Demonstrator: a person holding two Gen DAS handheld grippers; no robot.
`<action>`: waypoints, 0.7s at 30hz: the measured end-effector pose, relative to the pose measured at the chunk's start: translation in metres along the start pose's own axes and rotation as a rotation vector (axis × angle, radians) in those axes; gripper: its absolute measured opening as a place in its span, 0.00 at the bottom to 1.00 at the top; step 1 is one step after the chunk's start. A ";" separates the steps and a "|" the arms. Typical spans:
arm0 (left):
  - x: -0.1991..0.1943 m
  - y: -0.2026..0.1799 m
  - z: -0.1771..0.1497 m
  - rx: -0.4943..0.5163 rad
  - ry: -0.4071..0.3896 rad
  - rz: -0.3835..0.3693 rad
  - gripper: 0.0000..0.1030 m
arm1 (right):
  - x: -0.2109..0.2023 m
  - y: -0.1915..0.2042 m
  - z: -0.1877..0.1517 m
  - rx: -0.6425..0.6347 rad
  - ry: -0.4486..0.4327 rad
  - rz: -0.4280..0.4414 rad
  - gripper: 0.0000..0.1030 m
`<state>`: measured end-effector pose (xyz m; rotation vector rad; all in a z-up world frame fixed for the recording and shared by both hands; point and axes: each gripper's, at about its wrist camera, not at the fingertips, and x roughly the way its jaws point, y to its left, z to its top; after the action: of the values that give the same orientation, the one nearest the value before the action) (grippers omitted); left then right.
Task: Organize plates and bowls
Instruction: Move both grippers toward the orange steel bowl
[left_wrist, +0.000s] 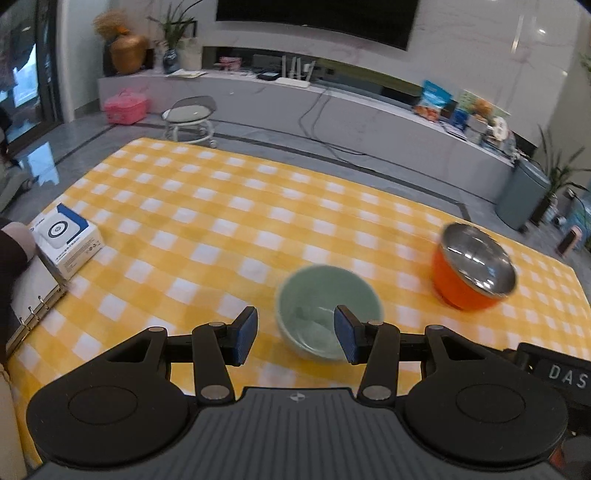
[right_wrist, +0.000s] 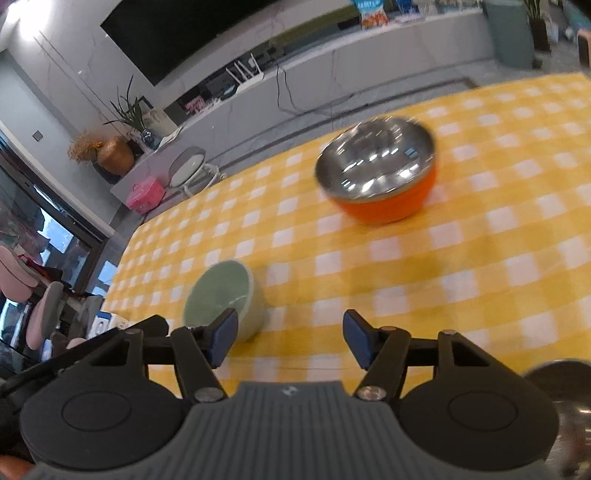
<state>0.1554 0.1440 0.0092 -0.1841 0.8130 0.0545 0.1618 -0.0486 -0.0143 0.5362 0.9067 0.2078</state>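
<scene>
At the far left of my left camera I see a white box (left_wrist: 68, 240) beside an open ring binder (left_wrist: 33, 291) on the yellow checked tablecloth (left_wrist: 207, 206). My left gripper (left_wrist: 295, 338) has its jaws apart and holds nothing; the green bowl (left_wrist: 328, 310) stands upright just in front of it, partly behind the right pad. More to the right, apart from it, sits the orange bowl (left_wrist: 474, 266) with steel inside. My right gripper (right_wrist: 290, 339) is also spread wide and empty, with the green bowl (right_wrist: 223, 299) near its left finger and the orange bowl (right_wrist: 378, 170) further ahead.

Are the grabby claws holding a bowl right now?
No. The left gripper and right gripper are open and empty; the green bowl sits free.
</scene>
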 end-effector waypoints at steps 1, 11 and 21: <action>0.004 0.005 0.002 -0.010 0.003 0.005 0.53 | 0.006 0.003 0.001 0.010 0.008 0.005 0.61; 0.026 0.003 0.019 -0.024 0.013 -0.062 0.53 | 0.035 0.022 0.021 -0.019 0.029 -0.030 0.61; 0.034 -0.069 0.039 0.027 -0.005 -0.231 0.65 | 0.007 -0.017 0.075 0.064 -0.084 -0.187 0.64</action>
<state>0.2150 0.0824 0.0209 -0.2516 0.7827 -0.1737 0.2248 -0.0868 0.0090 0.5122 0.8786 -0.0130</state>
